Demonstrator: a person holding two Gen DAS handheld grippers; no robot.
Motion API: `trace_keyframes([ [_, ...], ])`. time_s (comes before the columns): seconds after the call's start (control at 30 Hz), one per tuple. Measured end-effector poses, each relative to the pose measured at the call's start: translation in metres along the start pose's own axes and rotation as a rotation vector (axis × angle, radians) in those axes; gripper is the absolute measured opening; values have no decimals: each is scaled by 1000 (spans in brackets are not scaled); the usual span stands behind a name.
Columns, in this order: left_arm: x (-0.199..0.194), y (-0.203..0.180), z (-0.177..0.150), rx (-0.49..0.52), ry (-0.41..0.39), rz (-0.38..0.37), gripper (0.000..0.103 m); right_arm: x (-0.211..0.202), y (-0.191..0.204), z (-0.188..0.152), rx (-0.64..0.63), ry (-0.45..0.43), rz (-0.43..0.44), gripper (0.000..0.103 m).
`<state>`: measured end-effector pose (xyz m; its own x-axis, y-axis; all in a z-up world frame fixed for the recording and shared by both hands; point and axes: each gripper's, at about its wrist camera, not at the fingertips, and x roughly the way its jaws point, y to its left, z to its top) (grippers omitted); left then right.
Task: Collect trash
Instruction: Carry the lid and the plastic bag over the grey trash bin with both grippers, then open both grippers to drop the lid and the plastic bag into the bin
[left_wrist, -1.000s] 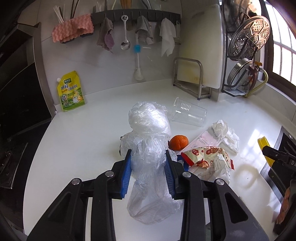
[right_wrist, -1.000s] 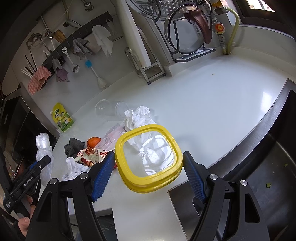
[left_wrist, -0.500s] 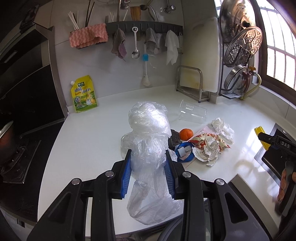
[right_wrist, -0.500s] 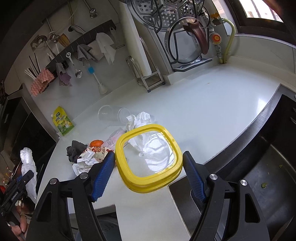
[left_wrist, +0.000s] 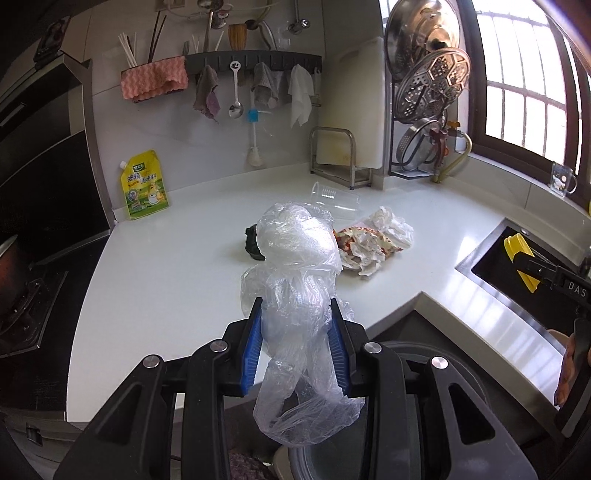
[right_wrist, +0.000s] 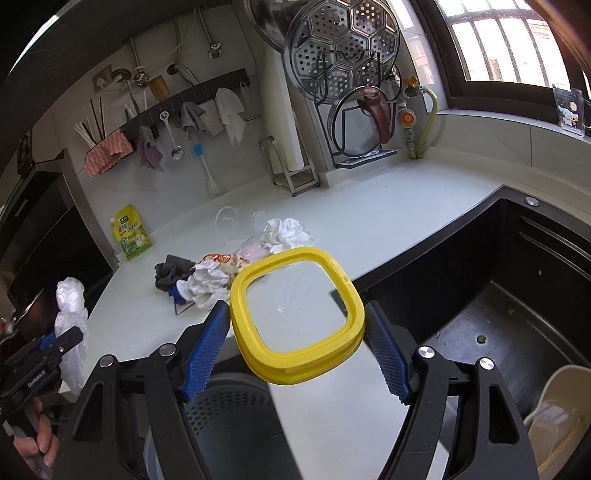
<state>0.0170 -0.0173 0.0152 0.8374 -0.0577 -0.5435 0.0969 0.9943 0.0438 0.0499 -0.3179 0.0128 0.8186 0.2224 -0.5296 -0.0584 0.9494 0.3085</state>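
Both grippers carry trash off the bench's front edge.
Left gripper (left_wrist: 295, 343) jaws clamp a crumpled plastic bag (left_wrist: 295, 266); right gripper (right_wrist: 295, 347) jaws clamp a yellow lid (right_wrist: 297, 314) above a grey bin (right_wrist: 229, 417). An empty clear cup (left_wrist: 334, 201) lies mid-bench beside wrappers (left_wrist: 369, 243).
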Motion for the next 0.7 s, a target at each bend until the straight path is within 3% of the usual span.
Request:
trace_keyframes([
  [0.23, -5, -12, -29, 18, 57, -54, 33, -34, 47, -58, -27, 19, 18, 72],
  [0.47, -4, -8, -53, 13, 112, -67, 33, -41, 68, -107, 43, 99, 50, 72],
  [0.7, 10, -11, -74, -5, 180, -99, 33, -44, 79, -127, 4, 147, 28, 72],
])
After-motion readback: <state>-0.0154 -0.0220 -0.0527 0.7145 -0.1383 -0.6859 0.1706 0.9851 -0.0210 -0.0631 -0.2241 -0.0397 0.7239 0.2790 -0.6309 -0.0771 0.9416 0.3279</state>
